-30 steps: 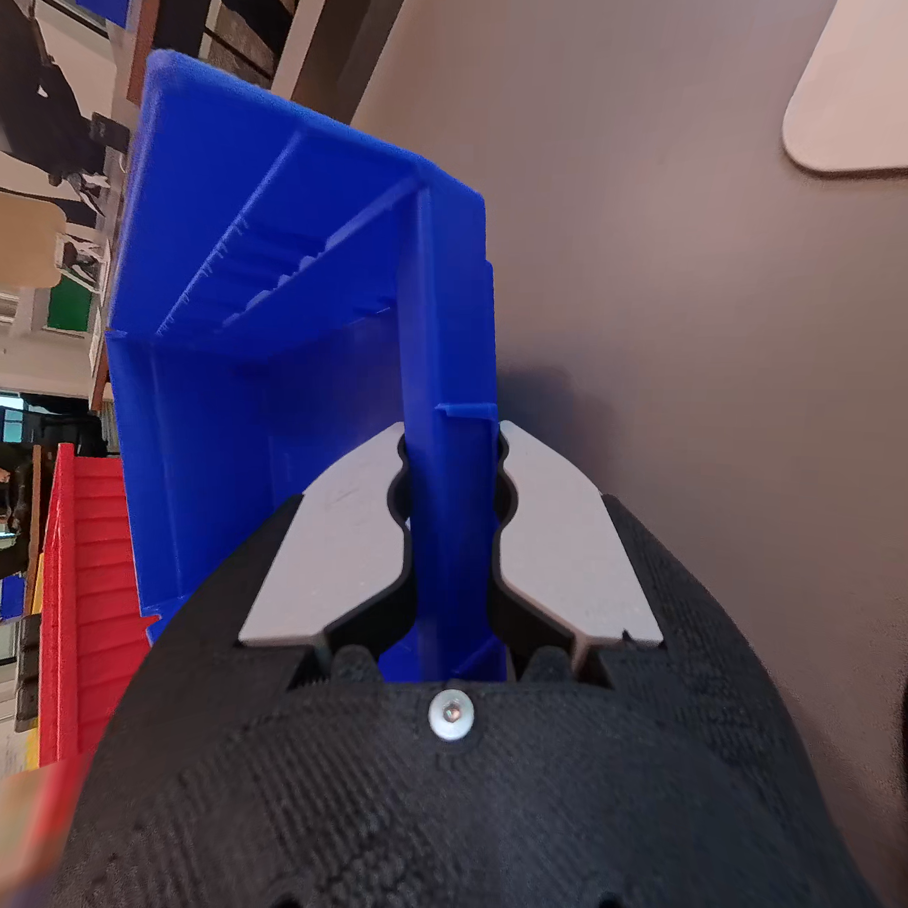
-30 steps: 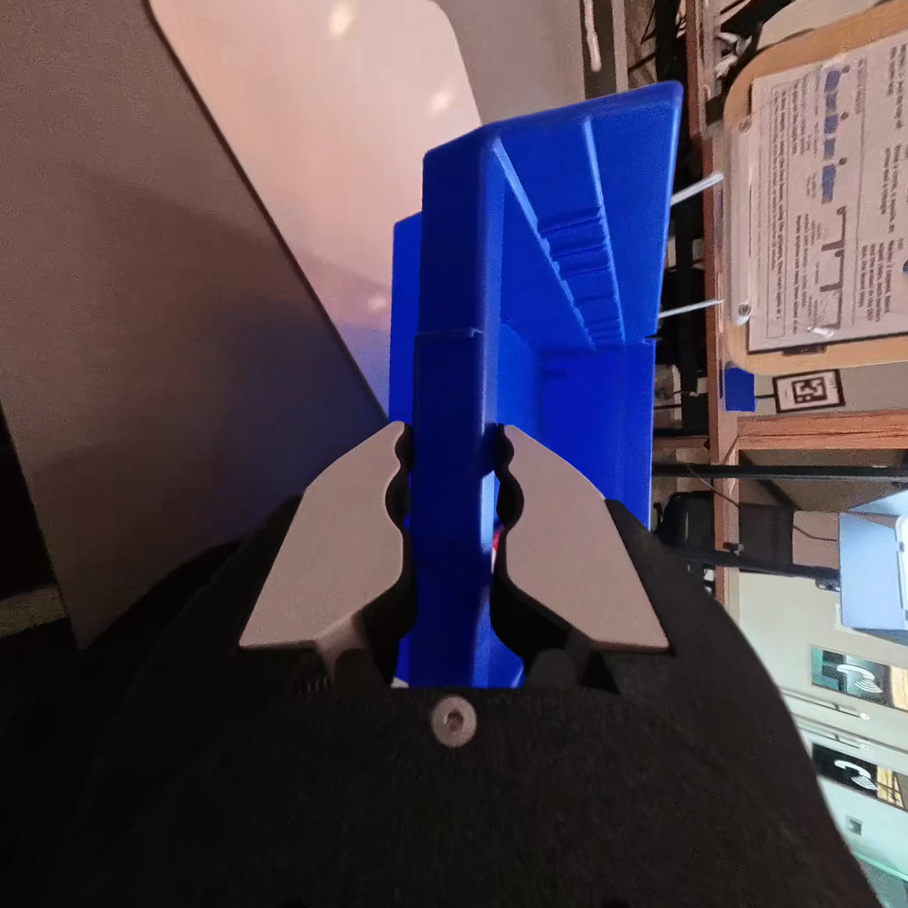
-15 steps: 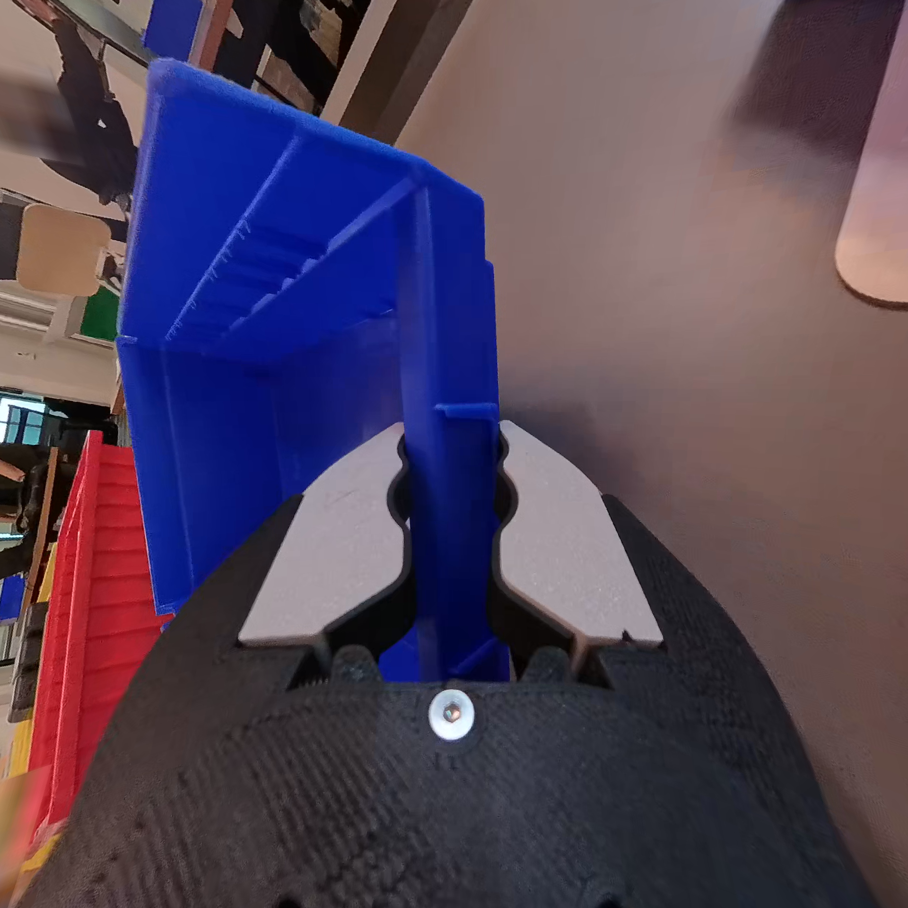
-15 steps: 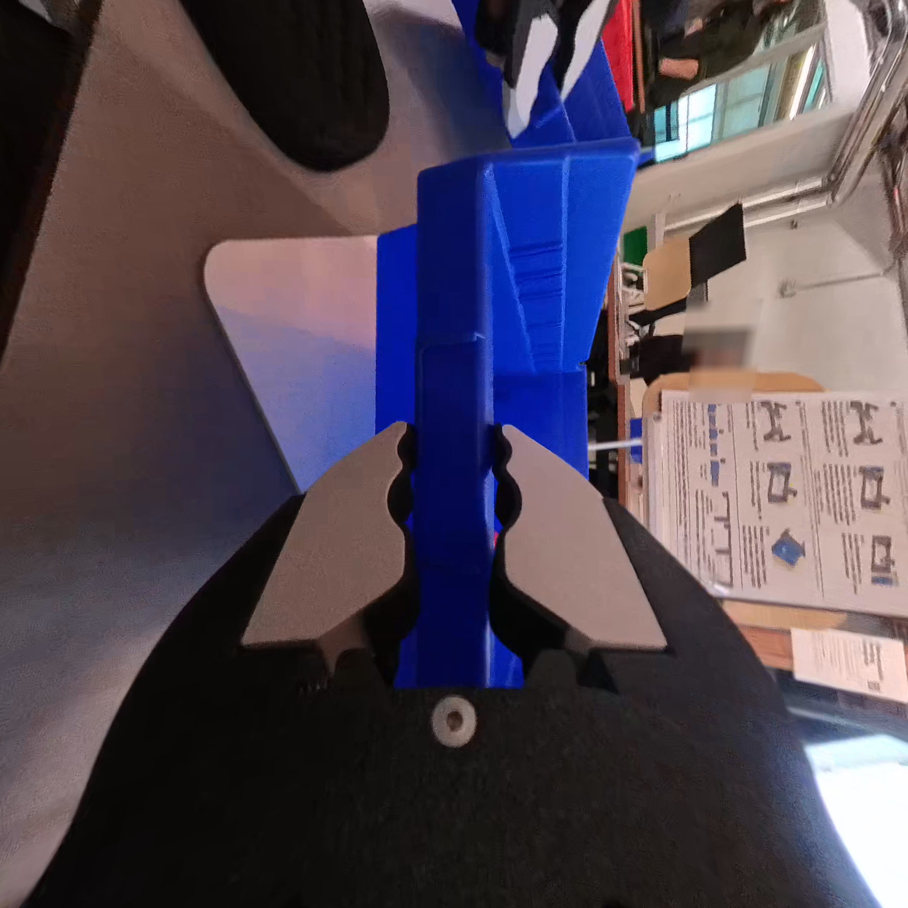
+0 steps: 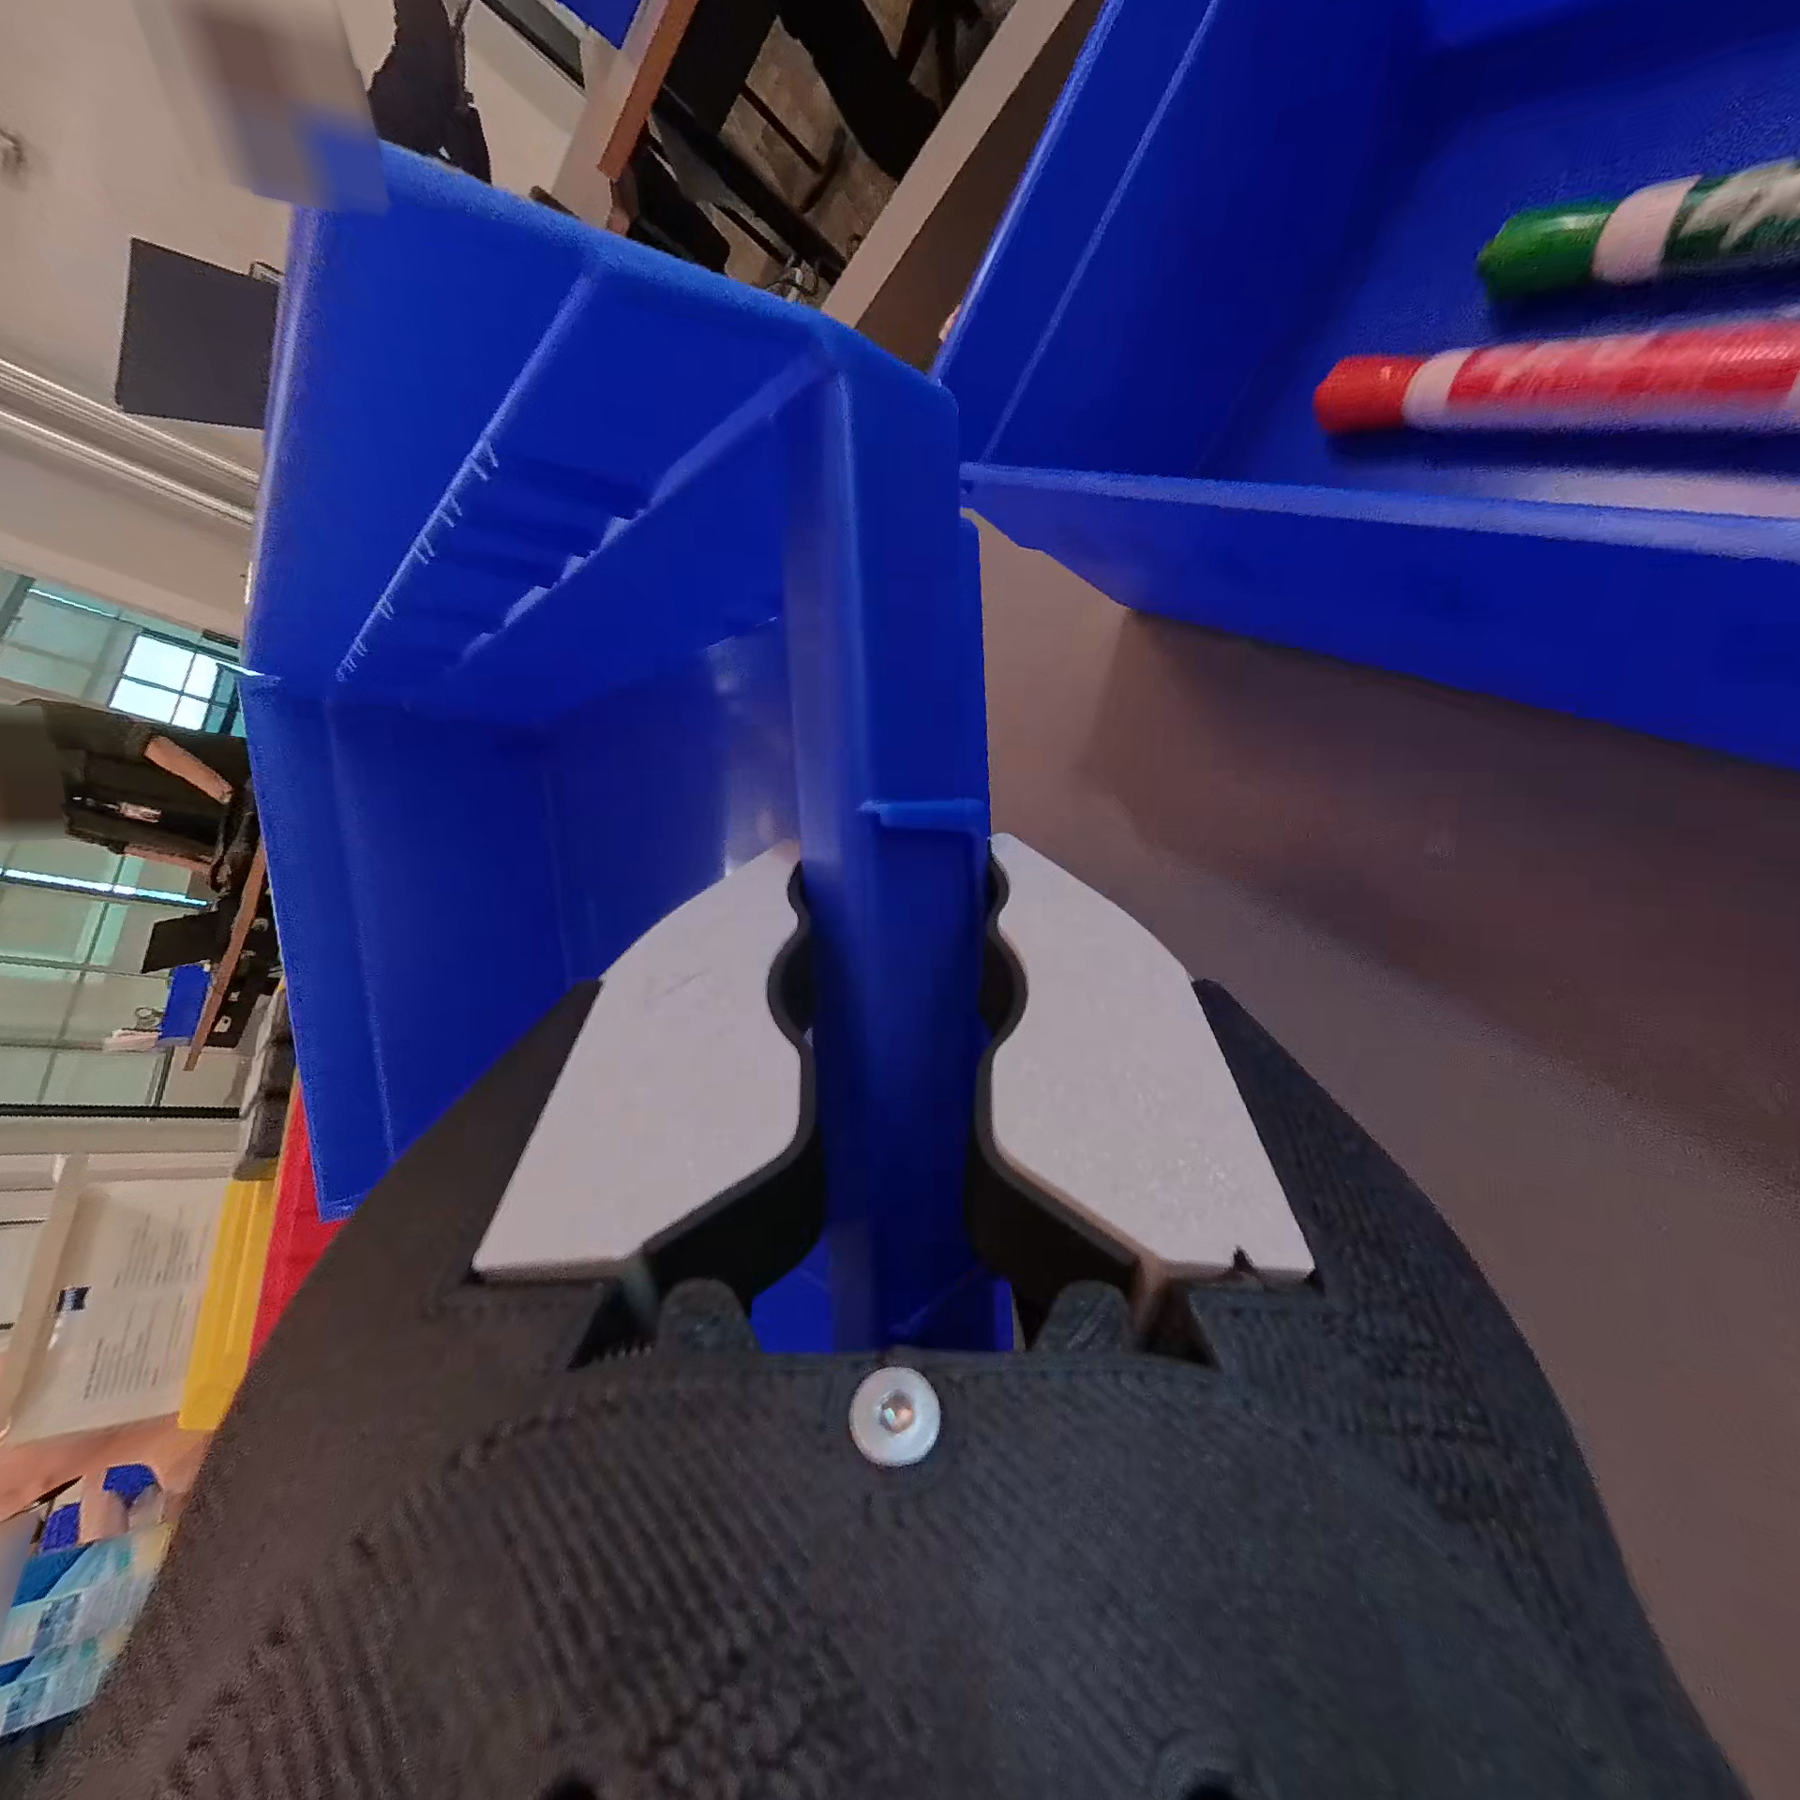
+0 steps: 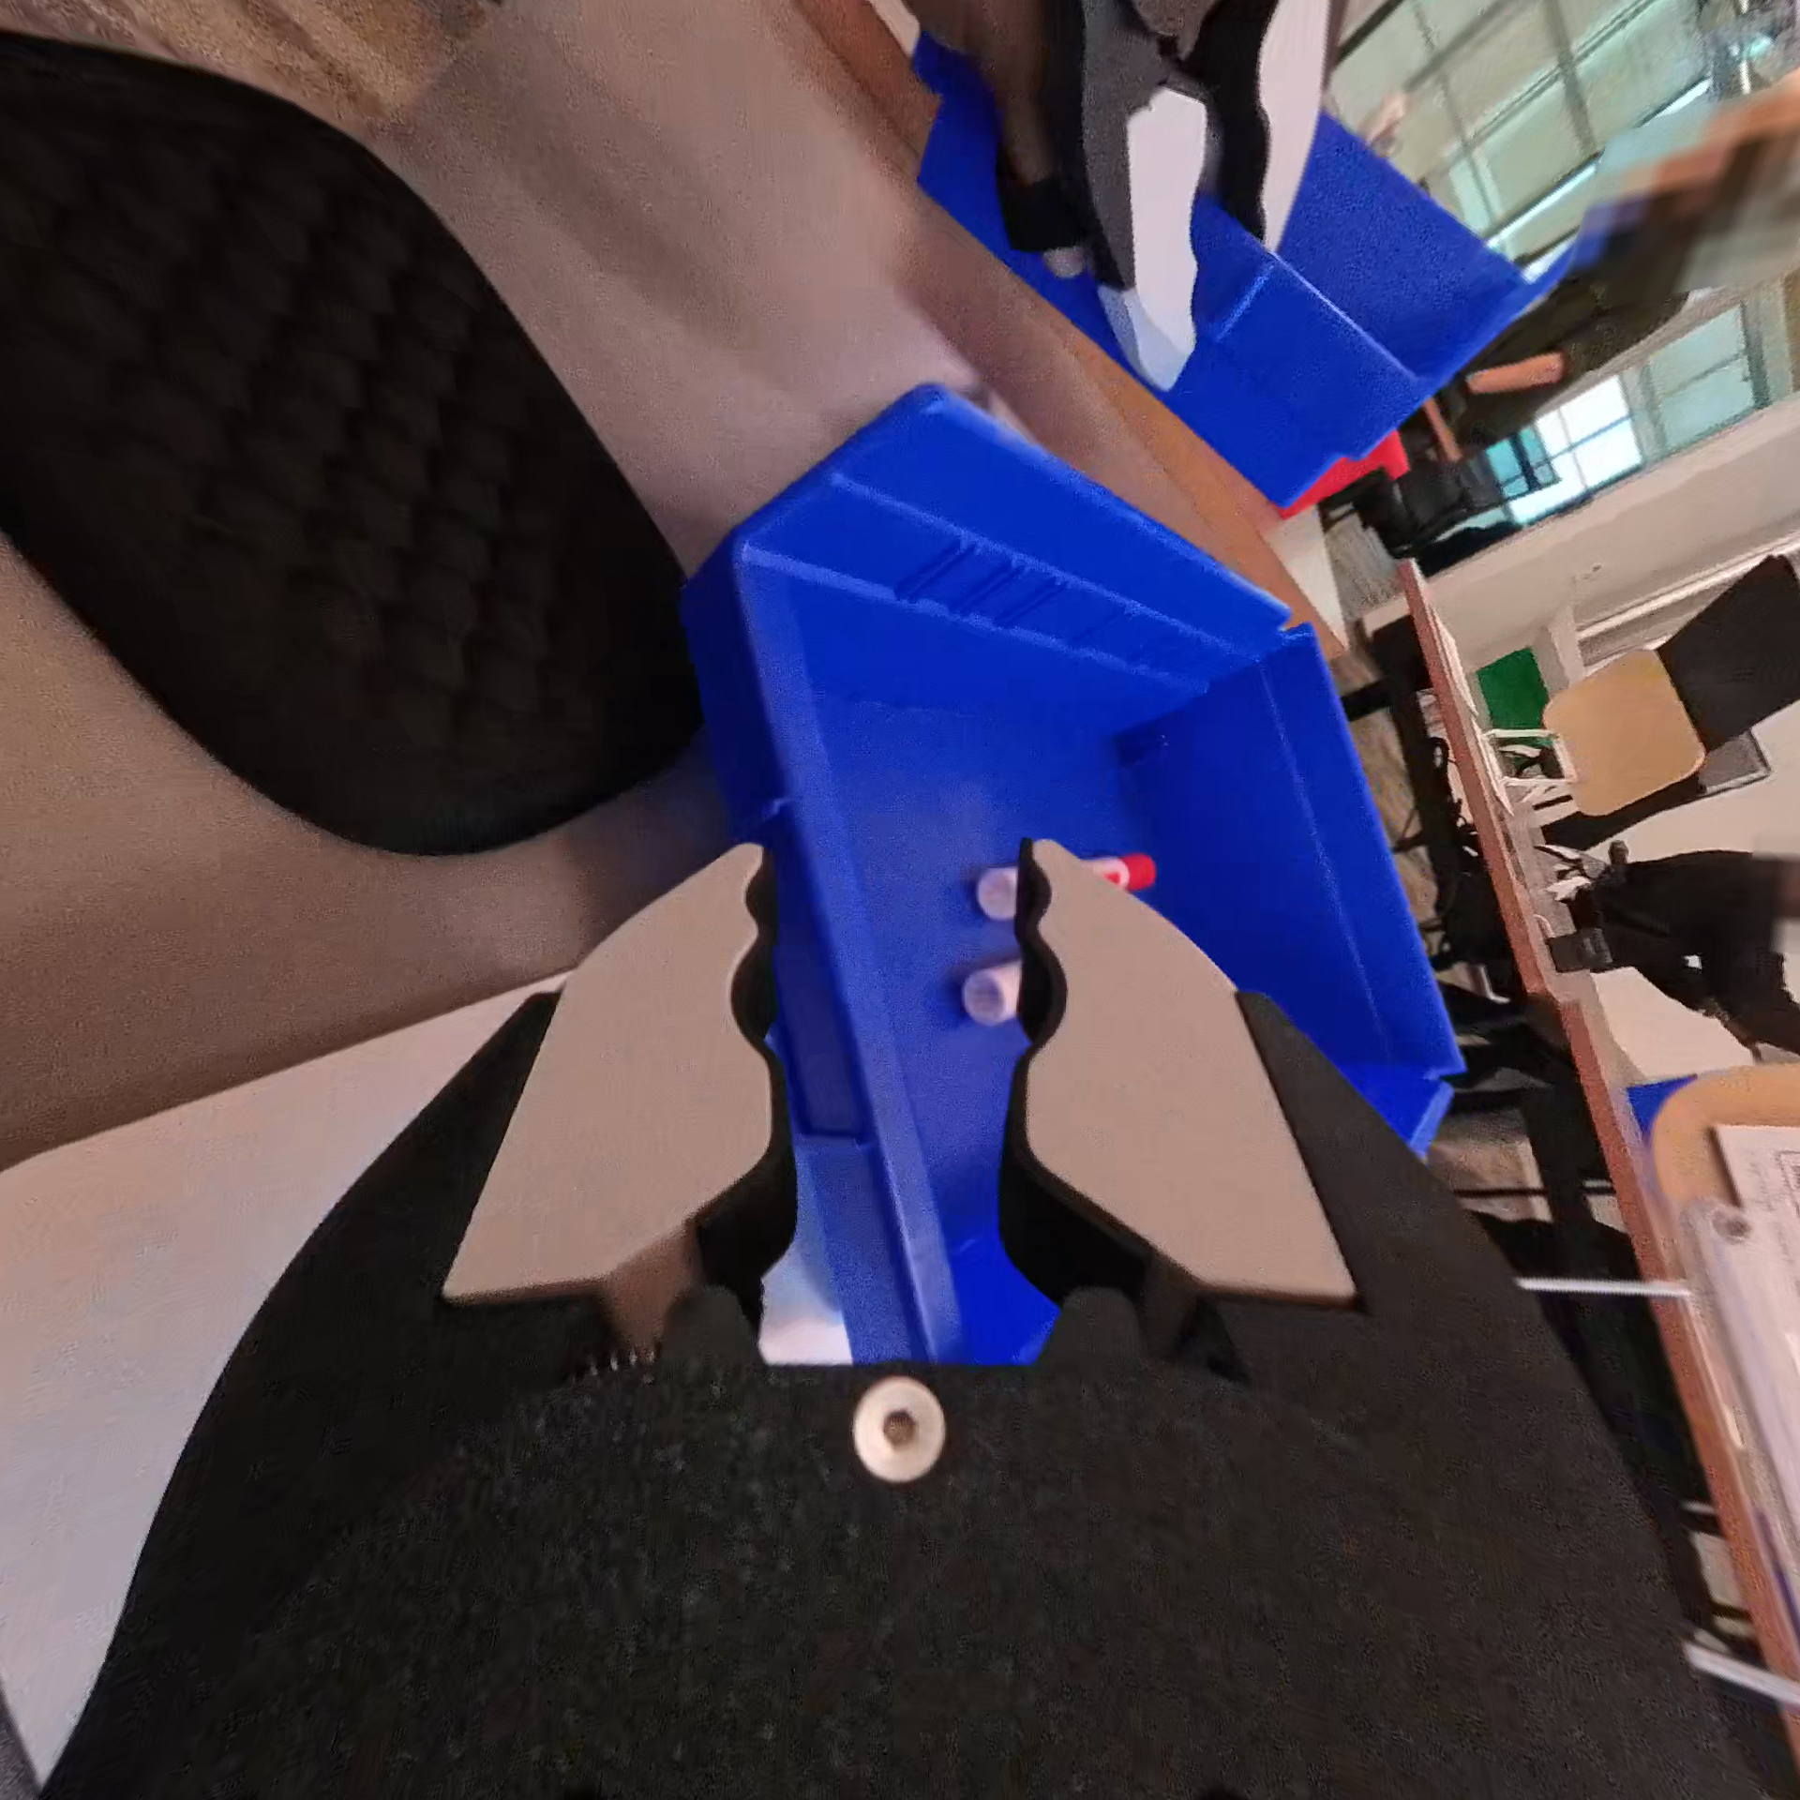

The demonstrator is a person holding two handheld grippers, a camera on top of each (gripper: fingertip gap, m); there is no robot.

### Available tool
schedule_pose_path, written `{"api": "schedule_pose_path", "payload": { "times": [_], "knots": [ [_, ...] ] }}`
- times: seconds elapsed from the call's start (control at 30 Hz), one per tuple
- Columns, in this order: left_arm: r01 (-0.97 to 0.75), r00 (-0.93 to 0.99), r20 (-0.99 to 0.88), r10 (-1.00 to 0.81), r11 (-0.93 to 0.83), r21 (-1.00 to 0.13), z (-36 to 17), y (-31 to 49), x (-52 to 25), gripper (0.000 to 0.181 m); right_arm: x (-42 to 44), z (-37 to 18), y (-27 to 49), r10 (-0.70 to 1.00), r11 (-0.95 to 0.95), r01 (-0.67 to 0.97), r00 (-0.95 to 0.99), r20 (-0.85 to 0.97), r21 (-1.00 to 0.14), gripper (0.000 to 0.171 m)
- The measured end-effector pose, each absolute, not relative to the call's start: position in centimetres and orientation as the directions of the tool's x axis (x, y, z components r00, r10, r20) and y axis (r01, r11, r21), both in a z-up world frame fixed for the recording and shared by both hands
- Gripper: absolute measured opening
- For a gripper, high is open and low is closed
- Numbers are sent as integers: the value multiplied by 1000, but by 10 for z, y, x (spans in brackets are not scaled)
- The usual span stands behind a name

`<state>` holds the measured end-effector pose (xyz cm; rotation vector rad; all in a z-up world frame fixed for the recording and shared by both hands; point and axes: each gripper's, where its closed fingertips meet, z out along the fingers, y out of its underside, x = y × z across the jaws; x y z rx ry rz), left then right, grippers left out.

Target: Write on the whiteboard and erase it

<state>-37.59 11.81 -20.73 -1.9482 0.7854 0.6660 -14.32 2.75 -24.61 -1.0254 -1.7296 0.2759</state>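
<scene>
Fingers clamped on blue bin wall.

Bare table between two blue bins, bin wall between open fingers

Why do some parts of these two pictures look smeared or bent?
Left wrist view: the green marker and red marker are streaked by motion blur, and the wide lens bends the blue bin. Right wrist view: the background desks are soft and the whiteboard is evenly lit.
</scene>
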Motion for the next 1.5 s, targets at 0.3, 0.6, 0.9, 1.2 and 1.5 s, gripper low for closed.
{"api": "schedule_pose_path", "payload": {
  "times": [0.3, 0.6, 0.9, 1.2, 1.5],
  "knots": [
    [-839, 544, -773, -326, -225, -495, -170, 89, -303, 31, -70, -213, 41, 837, 398, 469, 167, 521, -788, 48],
    [-915, 275, -827, -491, 130, -381, -167, 69, -119, 31, -45, -124, 42, 862, 153, 203, 451, 230, -967, 56],
    [-914, 144, -896, -421, 290, -283, -171, 87, 15, 36, 52, -106, 99, 558, 204, 263, 760, 333, -943, 10],
    [-772, 155, -882, -446, 503, -390, -160, 54, 99, 36, 155, -79, 113, 342, 261, 172, 904, 257, -950, 2],
    [-790, 215, -630, -747, 247, -562, -210, 47, 18, 44, 277, -86, 101, 156, 225, 57, 983, 93, -973, 2]
  ]
}}
